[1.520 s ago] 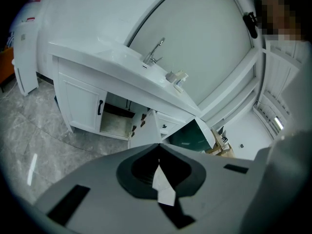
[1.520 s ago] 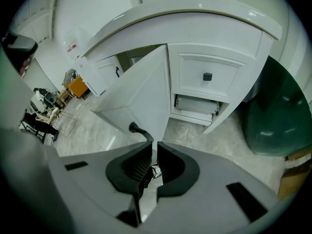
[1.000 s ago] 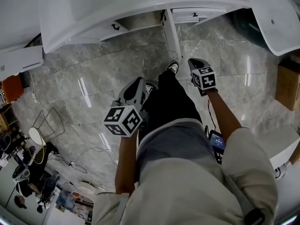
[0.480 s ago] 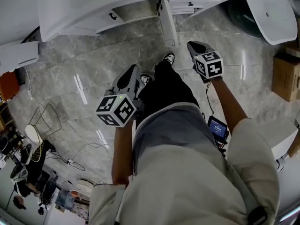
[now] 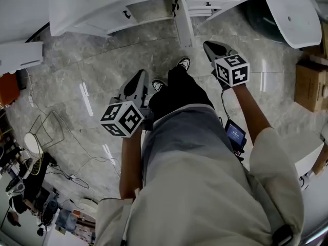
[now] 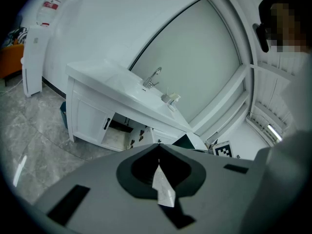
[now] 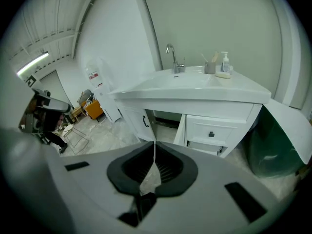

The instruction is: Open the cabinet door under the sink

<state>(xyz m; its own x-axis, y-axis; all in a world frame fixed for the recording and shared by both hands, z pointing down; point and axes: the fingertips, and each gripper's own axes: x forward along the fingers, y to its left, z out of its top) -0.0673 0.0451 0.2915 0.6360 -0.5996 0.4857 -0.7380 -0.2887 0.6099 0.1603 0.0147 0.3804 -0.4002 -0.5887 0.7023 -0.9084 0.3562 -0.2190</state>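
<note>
Cabinet door (image 7: 136, 123) under the sink (image 7: 195, 89) lies ahead and low, handle (image 7: 145, 121) upright, beside an open bay (image 7: 165, 117) (another leaf (image 5: 183, 27) juts out edge-on). Right gripper (image 5: 210, 46) nearer, left gripper (image 5: 139, 78) further back; both well apart from it, jaws together, empty.

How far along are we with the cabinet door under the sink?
Done: one door under the sink looks swung out towards the person, with a dark opening showing beside it. In hand: nothing. The left hand-held gripper and the right hand-held gripper are both shut, empty and clear of the cabinet. Left: the neighbouring door looks closed, if it is wanted too.
</note>
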